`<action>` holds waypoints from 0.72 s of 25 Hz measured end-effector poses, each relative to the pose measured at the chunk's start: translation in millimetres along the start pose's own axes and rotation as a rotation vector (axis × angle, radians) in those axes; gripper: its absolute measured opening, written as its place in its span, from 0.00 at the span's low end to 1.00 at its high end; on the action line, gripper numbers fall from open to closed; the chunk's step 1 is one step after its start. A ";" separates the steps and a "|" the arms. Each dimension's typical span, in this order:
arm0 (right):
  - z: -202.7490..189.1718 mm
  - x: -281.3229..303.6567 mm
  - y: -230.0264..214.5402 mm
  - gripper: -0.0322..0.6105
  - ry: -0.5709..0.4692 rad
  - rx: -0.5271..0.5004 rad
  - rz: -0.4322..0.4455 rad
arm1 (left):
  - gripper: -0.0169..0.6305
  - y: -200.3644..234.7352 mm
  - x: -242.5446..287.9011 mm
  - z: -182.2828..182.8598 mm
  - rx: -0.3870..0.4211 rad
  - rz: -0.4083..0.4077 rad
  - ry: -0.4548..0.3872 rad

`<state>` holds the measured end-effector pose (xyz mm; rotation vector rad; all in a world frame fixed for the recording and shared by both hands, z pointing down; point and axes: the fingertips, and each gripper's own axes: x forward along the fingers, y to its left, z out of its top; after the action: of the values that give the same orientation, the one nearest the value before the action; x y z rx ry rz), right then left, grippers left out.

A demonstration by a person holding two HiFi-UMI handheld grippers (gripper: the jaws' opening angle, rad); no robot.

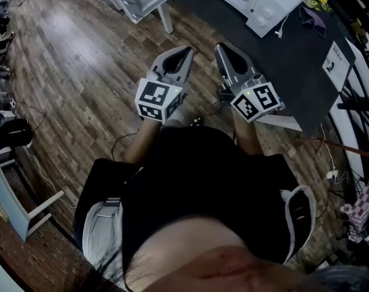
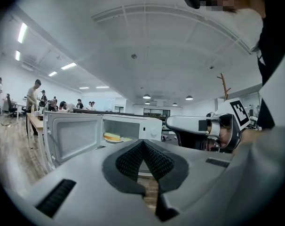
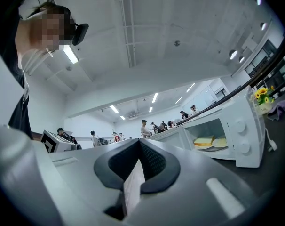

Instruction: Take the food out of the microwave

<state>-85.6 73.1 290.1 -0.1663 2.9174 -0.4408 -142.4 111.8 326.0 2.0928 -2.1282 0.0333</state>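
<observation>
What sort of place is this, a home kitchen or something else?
Probably a large open-plan office or lab, not a home kitchen: rows of ceiling strip lights, several people around long desks in the background, and the white microwave oven sits on a dark table.

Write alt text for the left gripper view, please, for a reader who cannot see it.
An open white microwave stands ahead, door swung left, yellow food inside. The left tongs, shut and empty, fill the foreground.
</observation>
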 end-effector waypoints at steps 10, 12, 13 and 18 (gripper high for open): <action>3.1 -16.9 -17.1 0.05 -0.030 0.001 -0.067 | 0.03 -20.9 21.9 5.7 0.043 -0.100 -0.007; 3.8 -19.2 -20.0 0.05 -0.032 0.003 -0.082 | 0.03 -23.2 23.6 7.6 0.049 -0.112 -0.014; 3.9 -19.6 -21.2 0.05 -0.033 0.004 -0.090 | 0.03 -23.4 24.8 7.3 0.062 -0.116 -0.010; 0.9 -14.2 -27.4 0.05 -0.030 0.005 -0.127 | 0.03 -17.1 35.6 2.7 0.068 -0.149 0.007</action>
<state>-69.4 48.7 299.9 -0.3559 2.8863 -0.4614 -126.0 75.7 326.3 2.2802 -1.9878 0.0955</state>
